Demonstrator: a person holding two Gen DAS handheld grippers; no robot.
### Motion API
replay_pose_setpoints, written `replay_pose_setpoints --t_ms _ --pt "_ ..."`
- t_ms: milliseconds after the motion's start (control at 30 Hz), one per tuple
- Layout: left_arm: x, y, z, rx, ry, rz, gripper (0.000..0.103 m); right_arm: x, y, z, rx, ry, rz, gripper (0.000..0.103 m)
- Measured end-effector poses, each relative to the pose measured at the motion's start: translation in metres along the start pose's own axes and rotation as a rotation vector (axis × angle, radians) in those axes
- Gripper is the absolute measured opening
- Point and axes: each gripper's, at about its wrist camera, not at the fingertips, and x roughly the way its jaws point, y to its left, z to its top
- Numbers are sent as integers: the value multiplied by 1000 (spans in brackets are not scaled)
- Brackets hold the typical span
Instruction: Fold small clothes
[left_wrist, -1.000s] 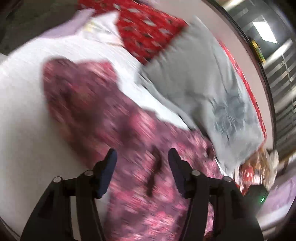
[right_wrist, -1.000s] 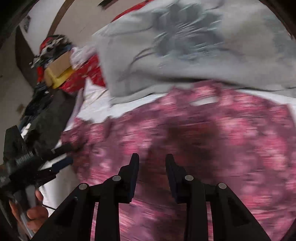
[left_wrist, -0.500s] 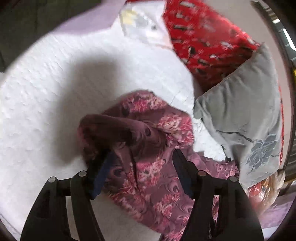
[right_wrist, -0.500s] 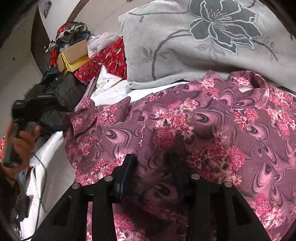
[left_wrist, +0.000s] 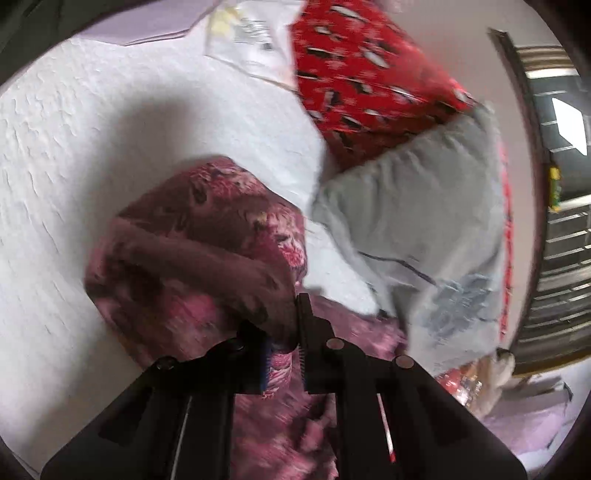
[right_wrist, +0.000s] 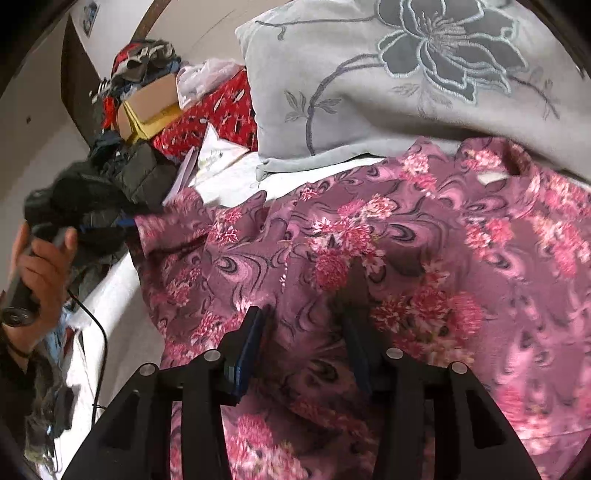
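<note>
A maroon garment with pink flowers (left_wrist: 192, 258) lies on a white bed sheet (left_wrist: 92, 147). Its near end is bunched and lifted into a fold. My left gripper (left_wrist: 282, 321) has its jaws closing, and that fold is pinched between the pads. In the right wrist view the garment (right_wrist: 406, 240) is spread wide, with its collar at the far right. My right gripper (right_wrist: 303, 317) hovers low over the middle of the cloth. Its jaws are opening, with fabric lying between and under them, not squeezed. A hand (right_wrist: 44, 266) holds the left gripper at the garment's left end.
A grey pillow with an embroidered flower (right_wrist: 369, 92) lies just behind the garment, and a red patterned cloth (left_wrist: 362, 81) beyond it. Papers (left_wrist: 251, 37), a dark jacket (right_wrist: 136, 173), a cardboard box (right_wrist: 147, 103) and piled clothes crowd the far left. A black cable (right_wrist: 96, 332) trails over the sheet.
The left gripper's jaws have shut on a fold at the garment's end and pulled it along. The right gripper's jaws have spread a little wider over the cloth.
</note>
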Motion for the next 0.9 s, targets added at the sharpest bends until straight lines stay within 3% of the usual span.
replay_pose_setpoints --t_ms 133,267,400,500,567,700,800,900 --pt "-8 -36 -24 37 21 -39 9 -30 -18 1 1 -35 -92 58" --pt "-4 -74 -50 70 56 -81 9 -61 -66 -3 37 -54 -246 58" --pt "7 -111 -73 99 93 -118 9 -83 -115 -14 117 -61 -331 59" --pt "20 -143 -97 131 129 -150 9 -84 -147 -31 198 -13 -331 60" --pt "30 -156 -111 140 151 -173 9 -90 -149 -40 176 -65 -295 61" --pt "63 -167 -149 142 217 -206 10 -86 -144 -47 139 -77 -292 70" --pt "104 -153 -180 129 290 -162 10 -84 -144 -46 130 -73 -285 72" --pt "144 -121 -197 55 376 -84 10 -85 -145 -44 134 -65 -272 72"
